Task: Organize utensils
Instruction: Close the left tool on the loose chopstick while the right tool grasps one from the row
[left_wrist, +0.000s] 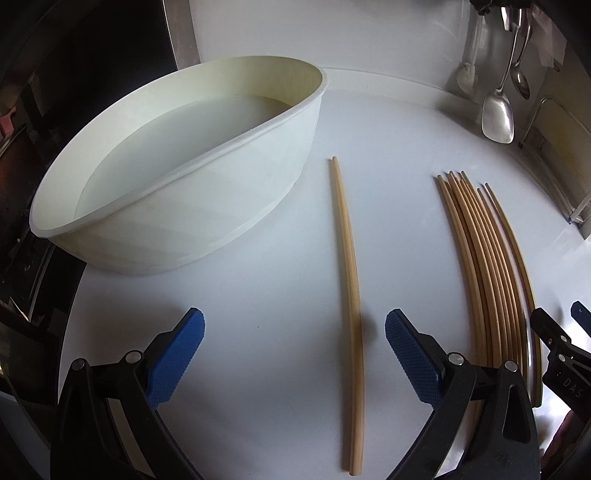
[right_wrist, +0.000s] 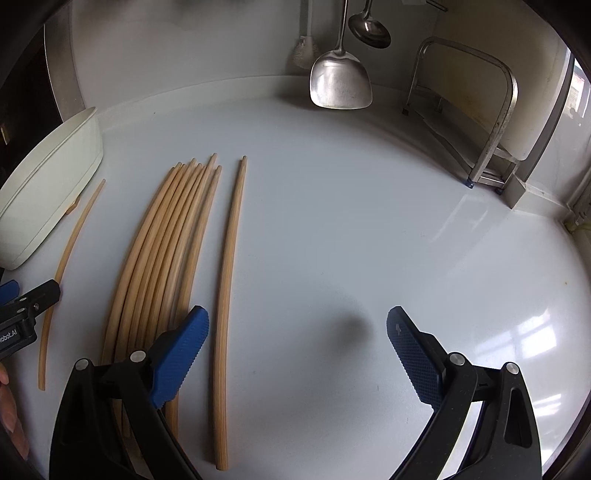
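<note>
A pair of wooden chopsticks (left_wrist: 349, 280) lies on the white counter, between my left gripper's open fingers and ahead of them. My left gripper (left_wrist: 293, 345) is open and empty. A white oval basin (left_wrist: 221, 192) stands to the left. A bundle of several chopsticks (left_wrist: 491, 273) lies to the right; it also shows in the right wrist view (right_wrist: 162, 258). One chopstick (right_wrist: 229, 288) lies apart, just right of the bundle. My right gripper (right_wrist: 297, 347) is open and empty, its left finger over the bundle's near end. The pair (right_wrist: 66, 258) and basin (right_wrist: 48, 199) show at the left.
A metal spatula (right_wrist: 340, 81) and a ladle (right_wrist: 369, 29) hang on the back wall. A metal rack (right_wrist: 480, 122) stands at the back right. A white brush (right_wrist: 304, 51) hangs beside the spatula. The counter's left edge borders a dark area (left_wrist: 55, 110).
</note>
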